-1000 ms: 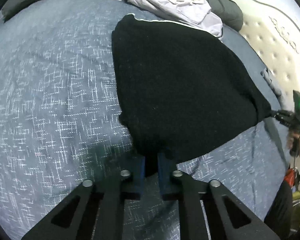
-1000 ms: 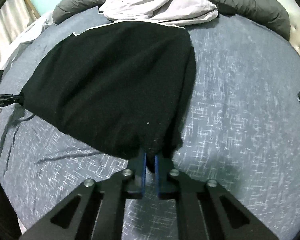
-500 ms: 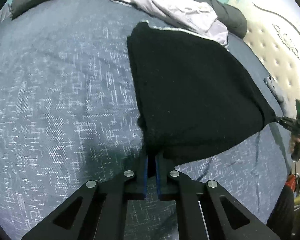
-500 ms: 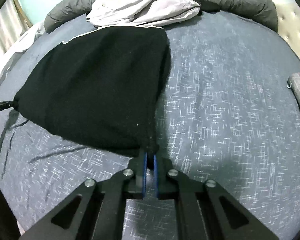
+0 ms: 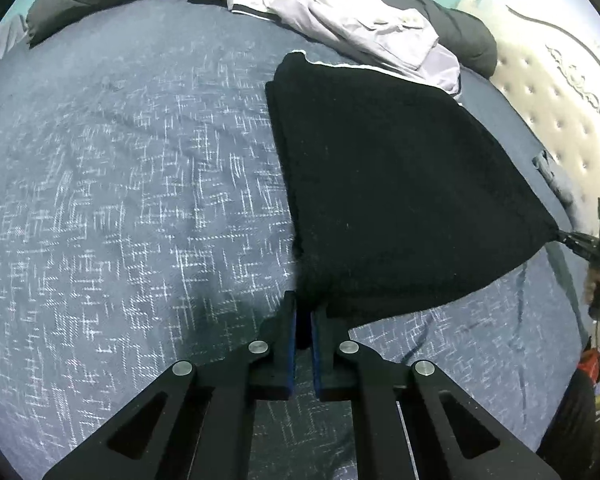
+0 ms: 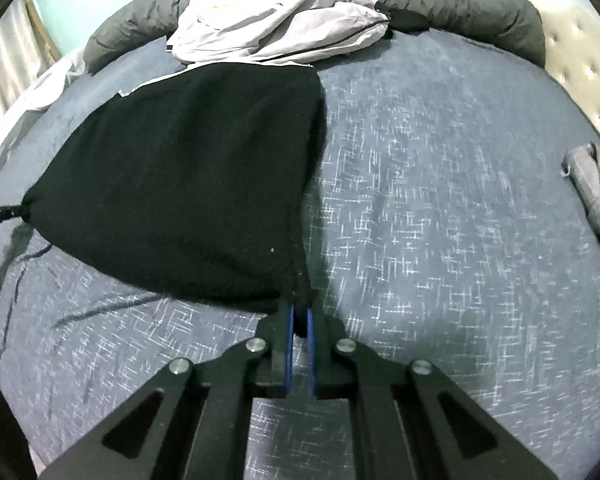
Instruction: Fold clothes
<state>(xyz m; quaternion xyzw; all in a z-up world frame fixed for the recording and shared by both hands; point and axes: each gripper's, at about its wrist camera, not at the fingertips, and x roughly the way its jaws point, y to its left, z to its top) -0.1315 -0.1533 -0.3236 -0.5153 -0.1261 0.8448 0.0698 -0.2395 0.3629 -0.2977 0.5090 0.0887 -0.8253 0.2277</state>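
Currently:
left hand-held gripper (image 5: 304, 312): clamped on near corner of black garment (image 5: 388, 184).
right hand-held gripper (image 6: 299, 314): clamped on the other near corner.
garment: ahead of both, stretched between them on the bed (image 5: 120, 200).
why: tension keeps the edge straight for a fold.

Black garment (image 6: 188, 176): lay spread on the blue patterned bedcover (image 6: 440, 220), its near corner pinched between the closed jaws of the right gripper (image 6: 299, 320); its far-left corner was drawn to a point at the left gripper (image 6: 0, 215), only partly in frame. Pale grey clothing heap (image 6: 276, 28): beyond the garment, touching its far edge. Dark grey duvet roll (image 6: 460, 4): behind the heap. Folded grey item (image 6: 596, 196): well apart, to the garment's right
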